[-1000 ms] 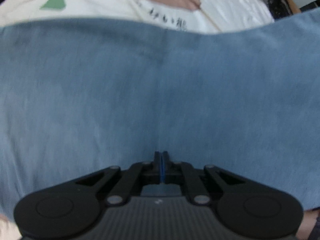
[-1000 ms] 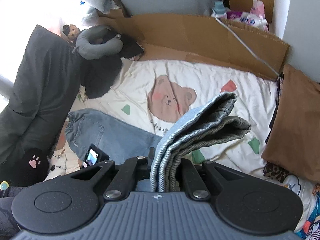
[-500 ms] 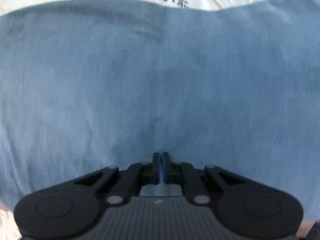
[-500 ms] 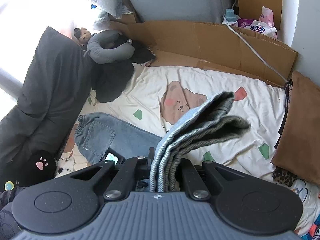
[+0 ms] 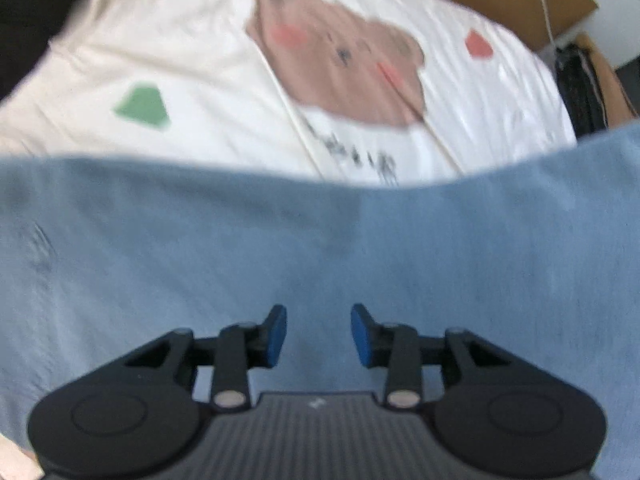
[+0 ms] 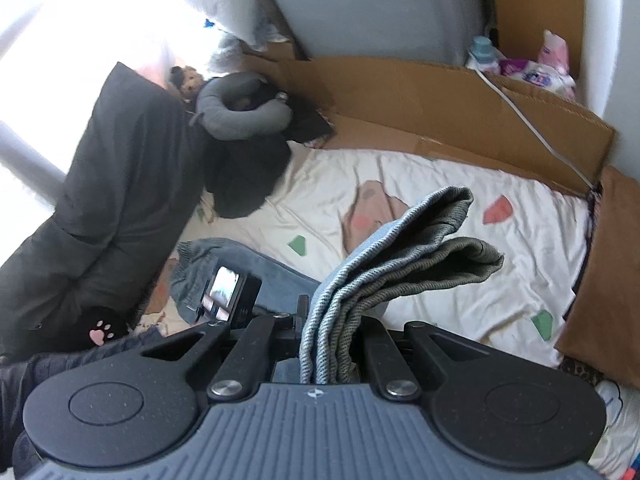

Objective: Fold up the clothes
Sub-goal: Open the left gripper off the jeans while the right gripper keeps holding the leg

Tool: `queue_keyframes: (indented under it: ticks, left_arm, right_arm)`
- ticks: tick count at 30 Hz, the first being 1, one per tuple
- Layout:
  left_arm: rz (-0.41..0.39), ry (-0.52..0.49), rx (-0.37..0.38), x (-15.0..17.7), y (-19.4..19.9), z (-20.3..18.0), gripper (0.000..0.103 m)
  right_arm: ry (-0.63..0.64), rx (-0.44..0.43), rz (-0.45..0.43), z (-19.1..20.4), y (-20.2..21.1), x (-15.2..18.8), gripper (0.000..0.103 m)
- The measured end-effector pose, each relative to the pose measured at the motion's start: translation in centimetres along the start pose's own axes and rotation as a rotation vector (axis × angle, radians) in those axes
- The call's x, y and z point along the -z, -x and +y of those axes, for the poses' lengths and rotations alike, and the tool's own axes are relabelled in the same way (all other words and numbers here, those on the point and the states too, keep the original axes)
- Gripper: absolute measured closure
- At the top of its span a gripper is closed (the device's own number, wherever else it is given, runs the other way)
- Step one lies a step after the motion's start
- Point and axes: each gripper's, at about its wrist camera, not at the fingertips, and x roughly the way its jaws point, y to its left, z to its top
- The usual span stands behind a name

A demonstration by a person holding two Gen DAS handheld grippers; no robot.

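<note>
The left gripper (image 5: 319, 336) has just been opening, nothing between its blue pads (image 5: 276, 338), above the blue jeans (image 5: 320, 248). The right gripper (image 6: 332, 344) pinches their bunched hem over the bear bedsheet (image 6: 460, 300).

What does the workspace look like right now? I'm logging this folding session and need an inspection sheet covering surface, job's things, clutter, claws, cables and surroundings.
Surface: cream bedsheet with a bear print and coloured shapes, wrinkled.
Job's things: blue jeans spread under the left claw; a bunched fold of them stands up from the right claw.
Clutter: grey neck pillow, dark padded coat, brown cushion.
Claws: left claw has just been opening, nothing between its pads; right claw shut on the fold.
Cables: white cable running over the cardboard.
Surroundings: cardboard sheets along the bed edge; bottle and packets behind them.
</note>
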Motion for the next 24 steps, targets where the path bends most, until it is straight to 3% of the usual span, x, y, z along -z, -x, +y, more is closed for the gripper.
queue_keyframes:
  ticks: [4, 13, 17, 24]
  left_arm:
    - [-0.066, 0.015, -0.054, -2.0, 3.5, 2.4, 0.064]
    - [-0.213, 0.05, -0.096, -8.5, 11.4, 6.0, 0.062]
    - [-0.242, 0.095, -0.099, -7.7, 13.9, 7.9, 0.059]
    - [-0.215, 0.142, -0.085, -2.2, 15.2, 10.3, 0.059]
  right_arm:
    - [0.016, -0.023, -0.004, 1.6, -0.2, -0.6, 0.101]
    - [0.042, -0.039, -0.005, 3.8, -1.1, -1.2, 0.101]
    - [0.038, -0.052, -0.015, 4.5, -1.5, -1.8, 0.101]
    - [0.058, -0.068, -0.007, 6.6, -2.5, -2.0, 0.1]
